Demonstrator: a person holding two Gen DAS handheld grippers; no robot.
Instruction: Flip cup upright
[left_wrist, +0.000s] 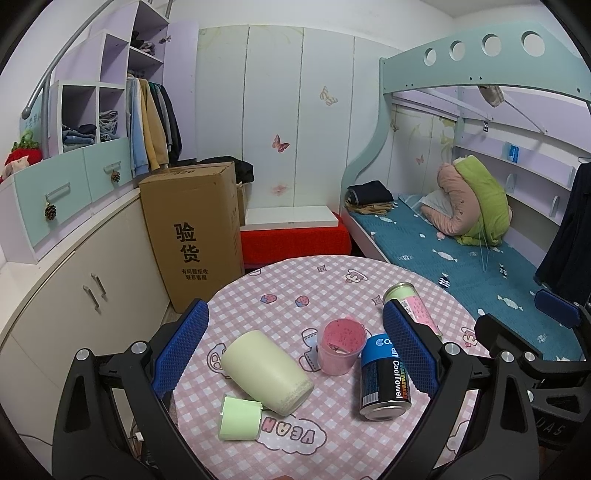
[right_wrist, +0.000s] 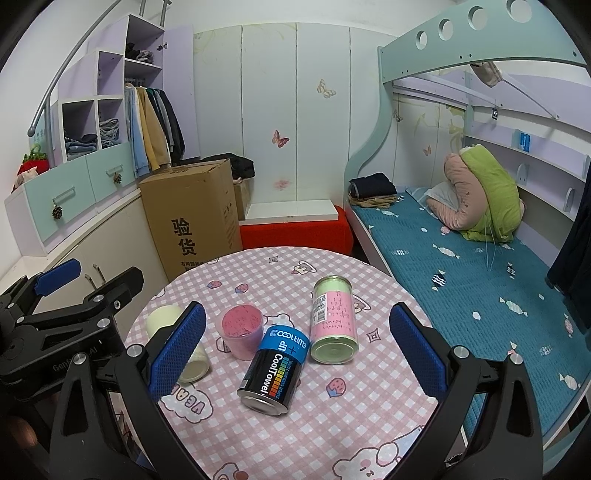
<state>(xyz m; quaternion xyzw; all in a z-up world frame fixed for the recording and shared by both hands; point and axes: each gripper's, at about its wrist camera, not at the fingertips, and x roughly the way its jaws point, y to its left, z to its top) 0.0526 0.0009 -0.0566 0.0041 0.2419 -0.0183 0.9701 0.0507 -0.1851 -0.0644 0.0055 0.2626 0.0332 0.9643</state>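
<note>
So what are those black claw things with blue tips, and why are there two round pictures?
They are two grabbing tools that a person holds, one per hand. Each carries a camera, so each picture looks out between its own blue fingers. The left gripper and right gripper are both open, holding nothing. On the pink checked round table lie a pale green cup on its side, a small green lid, a pink translucent cup, a black-and-blue can and a pink-and-green can.

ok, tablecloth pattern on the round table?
Pink-and-white gingham round tablecloth with cartoon prints of bears and strawberries; clearest in the right wrist view.
</note>
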